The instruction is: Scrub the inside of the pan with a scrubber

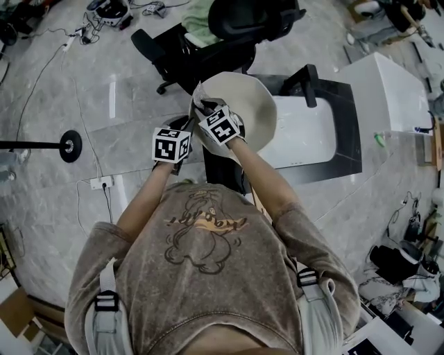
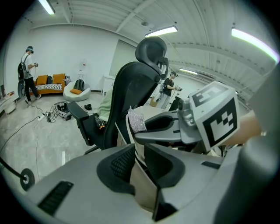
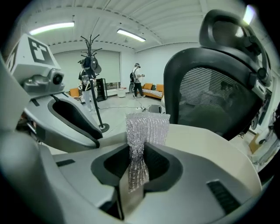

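- The pan (image 1: 253,104), cream-coloured, is seen in the head view at the upper centre of the frame, raised and tilted in front of the person, over the near edge of the white tabletop (image 1: 312,139).
- The left gripper (image 2: 137,151) is set on the pan: in the left gripper view a thin stretch of the pan's wall is caught edge-on between the fingers (image 2: 121,164), which are closed narrowly on it.
- The right gripper (image 3: 136,153) is clamped on the scrubber (image 3: 146,127), a silvery mesh pad; its lower part is pinched between the fingers (image 3: 114,162) and its upper part stands free above them.
- In the right gripper view the scrubber is seen just above the pan's pale surface, which fills the centre and right of the frame; contact with the pan cannot be made out.
- In the head view the two marker cubes are found close together at the pan's left edge, the left one lower and further left.
- In the left gripper view the right gripper is seen at centre right, with the scrubber at its tip just beside the pan's rim.
- A black office chair (image 1: 236,21) stands beyond the tabletop, at the top centre of the head view.
- A coat stand (image 3: 89,65) and several people are seen far off in the room.
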### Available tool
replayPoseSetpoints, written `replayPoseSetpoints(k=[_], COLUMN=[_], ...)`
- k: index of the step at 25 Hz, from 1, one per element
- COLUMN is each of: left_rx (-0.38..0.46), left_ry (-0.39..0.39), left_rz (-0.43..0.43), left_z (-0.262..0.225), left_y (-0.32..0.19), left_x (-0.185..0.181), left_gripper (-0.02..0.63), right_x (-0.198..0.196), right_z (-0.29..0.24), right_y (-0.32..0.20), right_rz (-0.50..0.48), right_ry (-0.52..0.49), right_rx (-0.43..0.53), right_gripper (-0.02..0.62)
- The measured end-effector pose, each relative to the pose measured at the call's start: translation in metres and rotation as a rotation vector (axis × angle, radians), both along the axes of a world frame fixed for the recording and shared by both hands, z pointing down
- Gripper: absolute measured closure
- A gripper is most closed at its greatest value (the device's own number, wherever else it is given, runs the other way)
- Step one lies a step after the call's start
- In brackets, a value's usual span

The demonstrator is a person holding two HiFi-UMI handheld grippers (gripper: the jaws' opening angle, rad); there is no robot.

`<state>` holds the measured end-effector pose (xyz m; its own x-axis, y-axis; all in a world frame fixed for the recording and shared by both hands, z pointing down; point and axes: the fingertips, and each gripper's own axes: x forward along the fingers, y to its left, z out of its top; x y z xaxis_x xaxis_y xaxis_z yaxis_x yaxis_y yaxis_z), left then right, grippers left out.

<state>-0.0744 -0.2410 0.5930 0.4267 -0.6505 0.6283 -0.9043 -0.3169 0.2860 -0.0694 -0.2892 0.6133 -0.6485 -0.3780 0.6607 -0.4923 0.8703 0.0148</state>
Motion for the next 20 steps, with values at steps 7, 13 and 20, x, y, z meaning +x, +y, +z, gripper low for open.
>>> replayPoseSetpoints(k=[7,13,20], left_rx=[-0.006,-0.005,-0.006], left_ry=[0.001,0.002,-0.003], left_rz=[0.014,0.017,0.022], left_z=[0.0,0.0,0.0], left_y=[0.0,0.002,0.002], left_x=[0.001,0.001,0.001], left_gripper=[0.529,0.529,0.529], right_x=[0.009,0.035,0.059], right_z=[0.012,0.011,0.011], right_y=[-0.032,-0.062,-0.075], right_rz=[0.096,0.168,0.198], right_ry=[0.057,0.095,0.166], right_rx=[0.026,0.058,0.082], right_gripper=[0.48,0.479,0.482])
